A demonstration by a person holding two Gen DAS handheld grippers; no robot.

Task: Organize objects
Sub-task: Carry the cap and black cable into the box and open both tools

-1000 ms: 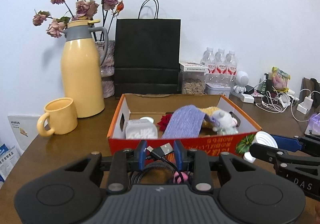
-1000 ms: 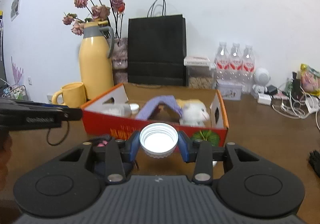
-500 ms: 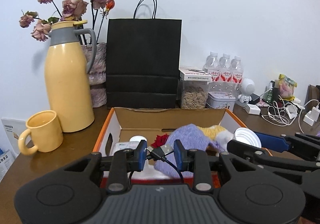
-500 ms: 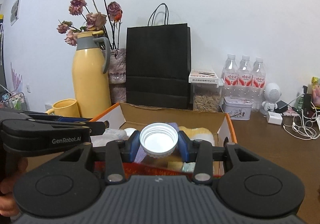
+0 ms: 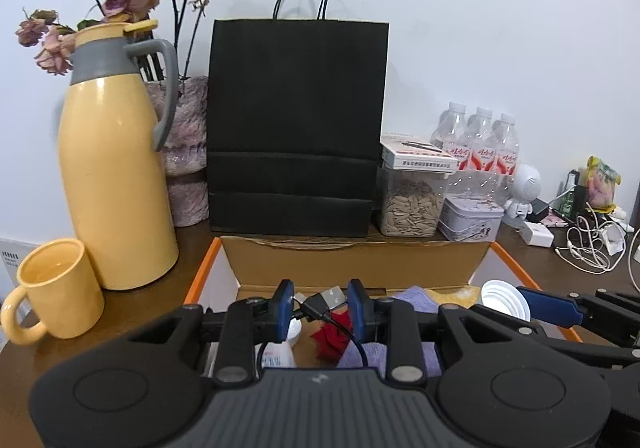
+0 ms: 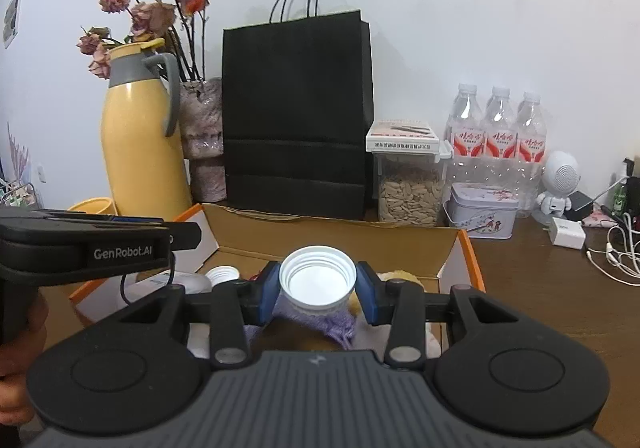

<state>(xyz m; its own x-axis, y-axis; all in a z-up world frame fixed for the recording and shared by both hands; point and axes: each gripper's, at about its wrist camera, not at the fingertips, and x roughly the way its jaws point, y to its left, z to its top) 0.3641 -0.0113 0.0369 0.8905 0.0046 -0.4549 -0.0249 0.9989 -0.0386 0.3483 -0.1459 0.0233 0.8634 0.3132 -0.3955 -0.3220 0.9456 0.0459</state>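
Note:
My left gripper is shut on a black USB cable, its plug held between the blue pads and the cord hanging below. My right gripper is shut on a white screw cap, open side facing the camera. Both grippers hover over the open orange cardboard box. Inside the box lie a purple cloth, a red fabric flower and a white bottle. The right gripper with its cap shows at the right of the left wrist view.
Behind the box stand a black paper bag, a yellow thermos jug, a yellow mug, a seed jar, a tin and water bottles. Chargers and cables lie at the right.
Both grippers have moved forward together from in front of the box to above its inside, each keeping its hold. The bag and jug loom larger.

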